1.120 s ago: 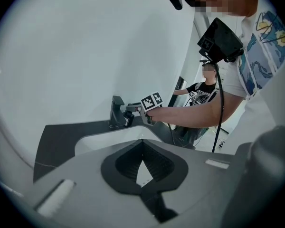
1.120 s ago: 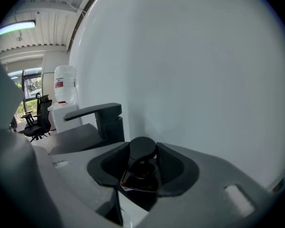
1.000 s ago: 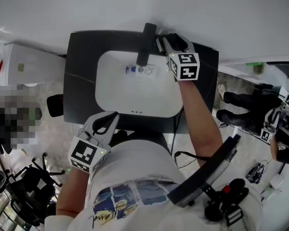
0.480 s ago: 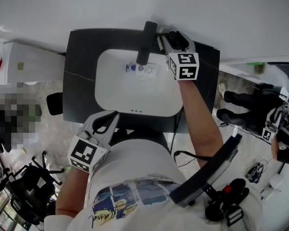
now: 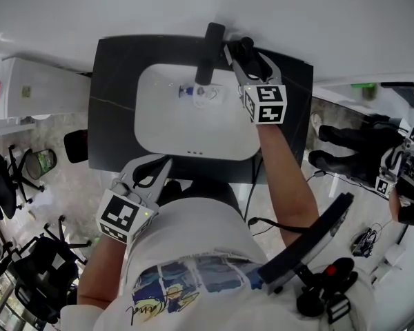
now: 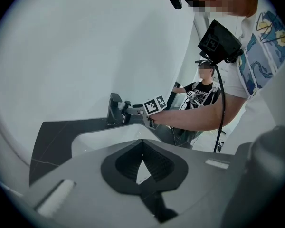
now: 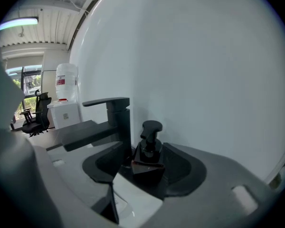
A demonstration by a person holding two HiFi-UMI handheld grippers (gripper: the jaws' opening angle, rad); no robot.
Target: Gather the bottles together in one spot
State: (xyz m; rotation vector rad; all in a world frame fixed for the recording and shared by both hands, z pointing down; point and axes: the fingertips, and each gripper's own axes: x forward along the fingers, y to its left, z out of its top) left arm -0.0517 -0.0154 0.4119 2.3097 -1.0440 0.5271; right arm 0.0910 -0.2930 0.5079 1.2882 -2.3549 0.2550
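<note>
Black pump bottle (image 7: 149,148) between just-opened right gripper (image 5: 241,59) jaws, gripper eased back

Pump bottle (image 7: 151,144) base behind right tongs (image 7: 149,165)

Office washroom corner — basin (image 5: 193,126), faucet (image 5: 208,47), swivel chairs (image 5: 1,185).

I note a dark tabletop (image 5: 114,102) with a white basin (image 5: 186,133) set in it. A black faucet (image 5: 208,54) stands at the back edge, with a black pump bottle (image 7: 149,151) just beside it. A small clear bottle (image 5: 196,93) lies in the basin, below the spout.
</note>
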